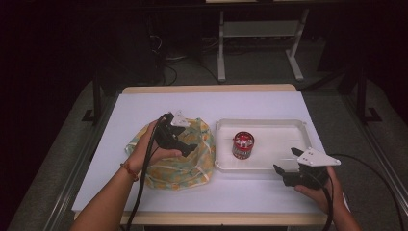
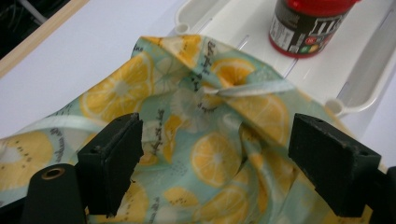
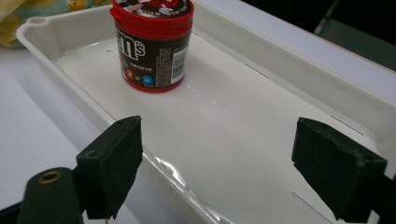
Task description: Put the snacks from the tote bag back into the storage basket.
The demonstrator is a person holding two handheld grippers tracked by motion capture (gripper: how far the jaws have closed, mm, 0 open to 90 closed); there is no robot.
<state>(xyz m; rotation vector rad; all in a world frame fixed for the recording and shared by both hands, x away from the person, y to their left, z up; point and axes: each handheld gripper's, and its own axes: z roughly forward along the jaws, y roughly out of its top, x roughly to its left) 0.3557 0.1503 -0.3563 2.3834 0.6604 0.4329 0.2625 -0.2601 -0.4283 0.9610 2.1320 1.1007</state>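
Here, nearest me in the high view, my right gripper (image 1: 287, 161) sits just off the near right corner of the tray (image 1: 293, 126), jaws spread wide with nothing between them. In the right gripper view those jaws straddle the tray's near wall (image 3: 70, 88), and beyond them stands the jar (image 3: 152, 43), upright on the tray floor. I can read "m&m's" in white on its dark brown label, with a barcode at the side and fine print too small to make out; the lid is red.

My left gripper (image 1: 185, 144) rests over the cloth bag (image 1: 199, 166), jaws likewise released, the fabric bunched between them but not pinched. The bag (image 2: 219, 154) is pale green with lemon slices and small cursive writing I cannot read. It lies on the white table (image 1: 139, 108), touching the tray's left edge.
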